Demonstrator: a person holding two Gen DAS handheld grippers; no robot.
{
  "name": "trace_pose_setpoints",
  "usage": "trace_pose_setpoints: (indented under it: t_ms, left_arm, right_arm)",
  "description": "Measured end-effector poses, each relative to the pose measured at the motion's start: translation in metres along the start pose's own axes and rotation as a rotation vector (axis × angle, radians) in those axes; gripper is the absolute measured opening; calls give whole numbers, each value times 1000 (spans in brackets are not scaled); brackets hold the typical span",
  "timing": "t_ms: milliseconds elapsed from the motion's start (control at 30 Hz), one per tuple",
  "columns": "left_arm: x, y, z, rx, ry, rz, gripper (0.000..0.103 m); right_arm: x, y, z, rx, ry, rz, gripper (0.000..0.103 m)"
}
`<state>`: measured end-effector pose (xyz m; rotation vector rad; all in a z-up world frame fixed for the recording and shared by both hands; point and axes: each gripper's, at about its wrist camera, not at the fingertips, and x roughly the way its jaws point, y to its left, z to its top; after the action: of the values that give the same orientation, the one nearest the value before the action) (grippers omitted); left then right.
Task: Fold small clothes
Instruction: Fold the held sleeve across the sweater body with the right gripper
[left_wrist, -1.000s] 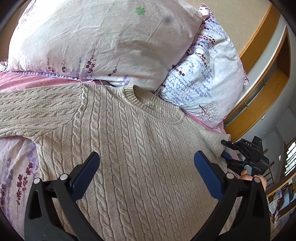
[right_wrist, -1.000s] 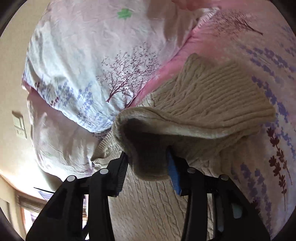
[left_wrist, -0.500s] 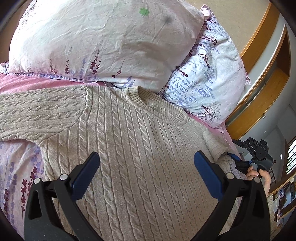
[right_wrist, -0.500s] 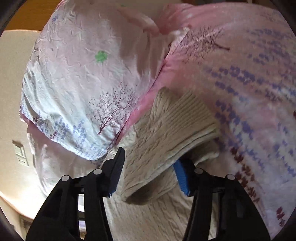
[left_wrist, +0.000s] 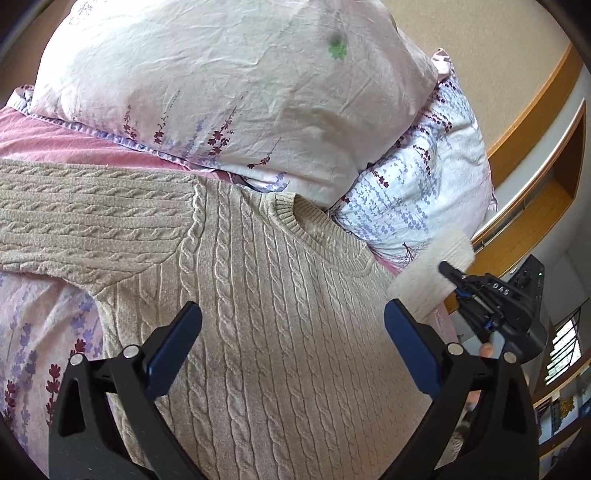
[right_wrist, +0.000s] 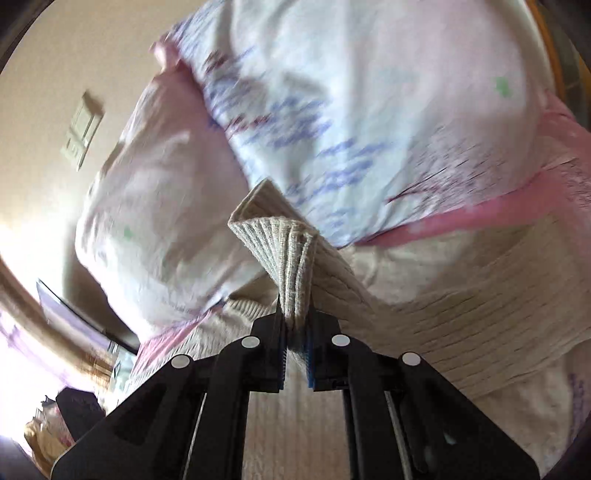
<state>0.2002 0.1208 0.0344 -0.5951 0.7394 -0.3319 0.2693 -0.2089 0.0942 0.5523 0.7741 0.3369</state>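
Note:
A beige cable-knit sweater (left_wrist: 280, 317) lies flat on the bed, neck toward the pillows, one sleeve (left_wrist: 92, 229) stretched out to the left. My left gripper (left_wrist: 291, 347) is open and empty, hovering over the sweater's chest. My right gripper (right_wrist: 295, 332) is shut on the cuff of the other sleeve (right_wrist: 291, 258) and holds it lifted off the bed. In the left wrist view the right gripper (left_wrist: 491, 306) shows at the right with the raised sleeve (left_wrist: 428, 273).
Two floral pillows (left_wrist: 229, 96) (left_wrist: 424, 192) lie against the wall behind the sweater's neck. The pink floral bedsheet (left_wrist: 44, 332) shows around the sweater. A wooden shelf (left_wrist: 546, 158) runs along the wall at the right.
My right gripper has closed on the sleeve cuff and lifted it, swinging up toward the pillows. My left gripper stays open and has shifted slightly over the sweater.

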Motion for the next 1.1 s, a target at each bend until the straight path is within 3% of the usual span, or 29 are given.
trace_pose_setpoints:
  t_ms: [133,200,267,300,333,433,533,633,733,800,967,1033,1067,1100]
  left_arm:
    - [5,3,1,-47,26,-32,89]
    - [12,3,1,-67,50,-40,88]
    - [21,1,-1,-92,83,-60,87]
    - [27,0,-2,-106,101,-69,85]
    - [34,-2,-3,-122,126,-81,84]
    - [57,-8,-3,-165,199,-112,76]
    - [78,-17,-3,-168,243,-86,70]
    - [94,-24,-3,-172,270,-61,62]
    - [107,-27,-1,-177,287,-50,52]
    - [113,-27,-1,-179,290,-47,43]
    - [119,-23,2,-186,283,-35,32]
    - [122,-22,6,-170,279,-23,22]
    - [123,-23,9,-148,278,-17,7]
    - [122,-23,14,-125,264,-17,7]
  right_arm:
    - [74,28,-39,-71,239,1,13]
    - [99,30,-57,-59,382,3,27]
    - [87,25,-59,-15,374,41,35]
    - [75,21,-55,6,351,56,51]
    - [59,14,-50,36,310,66,58]
    - [10,-11,-34,116,194,50,58]
    - [-41,-62,-32,275,84,-24,57]
    - [-81,-124,-38,498,-11,-96,47]
    - [-97,-173,-41,642,-50,-116,42]
    - [-103,-189,-44,671,-68,-93,39]
    - [-92,-200,-35,686,-75,-115,38]
    - [-85,-206,-34,702,-83,-114,20]
    - [-88,-209,-34,695,-97,-111,13]
    - [-91,-205,-33,676,-117,-103,9]
